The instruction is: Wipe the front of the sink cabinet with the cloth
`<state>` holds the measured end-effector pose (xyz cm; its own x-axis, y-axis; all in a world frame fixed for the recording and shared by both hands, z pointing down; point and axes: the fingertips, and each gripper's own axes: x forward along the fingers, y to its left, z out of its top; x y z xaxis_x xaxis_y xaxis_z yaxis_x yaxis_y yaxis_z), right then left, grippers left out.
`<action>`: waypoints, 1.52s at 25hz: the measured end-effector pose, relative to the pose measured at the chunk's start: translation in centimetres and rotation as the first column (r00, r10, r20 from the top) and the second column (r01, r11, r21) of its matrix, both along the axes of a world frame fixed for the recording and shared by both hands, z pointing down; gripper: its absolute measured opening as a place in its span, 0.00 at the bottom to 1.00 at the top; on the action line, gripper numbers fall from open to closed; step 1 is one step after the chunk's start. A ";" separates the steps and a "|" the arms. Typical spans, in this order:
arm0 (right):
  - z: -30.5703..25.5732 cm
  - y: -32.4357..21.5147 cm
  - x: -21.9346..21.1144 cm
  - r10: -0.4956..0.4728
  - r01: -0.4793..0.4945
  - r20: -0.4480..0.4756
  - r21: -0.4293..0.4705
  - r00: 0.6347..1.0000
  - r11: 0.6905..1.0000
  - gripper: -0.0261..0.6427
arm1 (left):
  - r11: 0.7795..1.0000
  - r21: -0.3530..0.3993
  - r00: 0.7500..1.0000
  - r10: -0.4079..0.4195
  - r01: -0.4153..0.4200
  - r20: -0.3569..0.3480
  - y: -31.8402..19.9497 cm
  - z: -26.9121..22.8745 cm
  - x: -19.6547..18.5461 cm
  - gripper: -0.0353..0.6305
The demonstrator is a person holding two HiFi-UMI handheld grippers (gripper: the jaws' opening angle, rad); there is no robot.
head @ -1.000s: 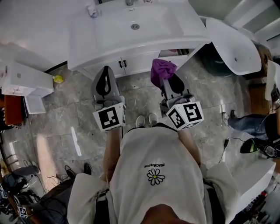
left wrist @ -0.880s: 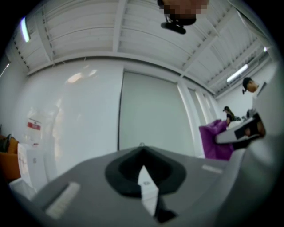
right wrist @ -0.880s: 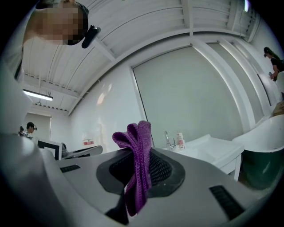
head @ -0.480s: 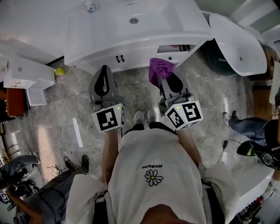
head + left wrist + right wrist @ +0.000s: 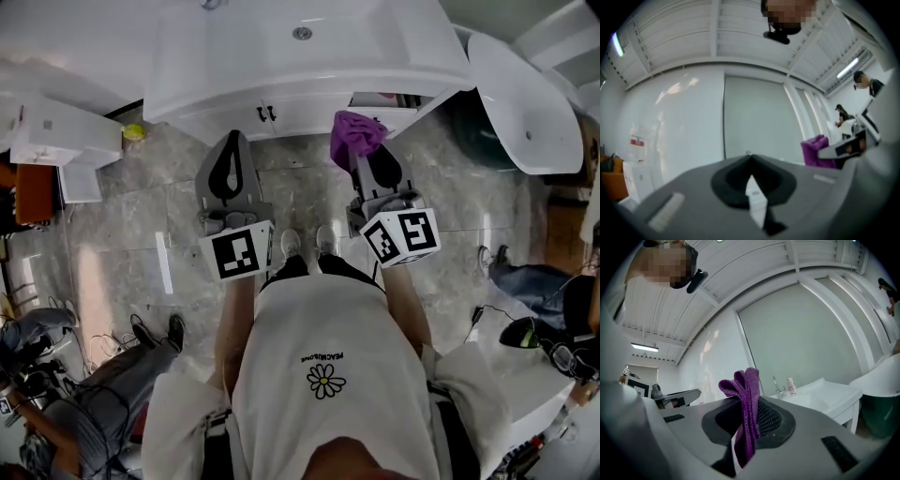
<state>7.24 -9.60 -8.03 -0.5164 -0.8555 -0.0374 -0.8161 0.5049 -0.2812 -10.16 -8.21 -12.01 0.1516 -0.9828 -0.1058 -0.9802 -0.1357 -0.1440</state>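
Purple cloth (image 5: 354, 136) still clamped, right gripper (image 5: 366, 161), before sink cabinet (image 5: 300, 117).

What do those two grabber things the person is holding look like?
The left gripper and right gripper are both smooth grey wedge-shaped shells, each with a black teardrop-shaped opening on top. At the back, each carries a white cube printed with black square markers. The person wears a white shirt with a daisy print.
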 end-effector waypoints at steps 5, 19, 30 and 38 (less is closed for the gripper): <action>0.1 -1.0 -1.5 -0.035 0.035 0.015 -0.001 0.999 0.999 0.13 | 1.000 0.005 1.000 -0.004 0.004 -0.026 -0.6 -0.2 -0.7 0.06; 15.7 -9.3 -6.0 -0.069 0.070 -0.013 0.128 0.998 0.989 0.13 | 0.996 0.012 0.996 -0.092 0.092 -0.006 -8.7 16.8 -5.7 0.06; 42.2 -11.5 -9.8 -0.175 0.168 -0.011 0.339 0.985 0.926 0.12 | 0.971 0.226 0.997 -0.072 0.076 -0.027 -12.1 43.0 -3.2 0.06; 44.7 -13.4 -9.8 -0.154 0.122 0.076 0.322 0.985 0.939 0.12 | 0.968 0.250 0.999 -0.032 0.037 -0.024 -13.4 47.2 -3.2 0.06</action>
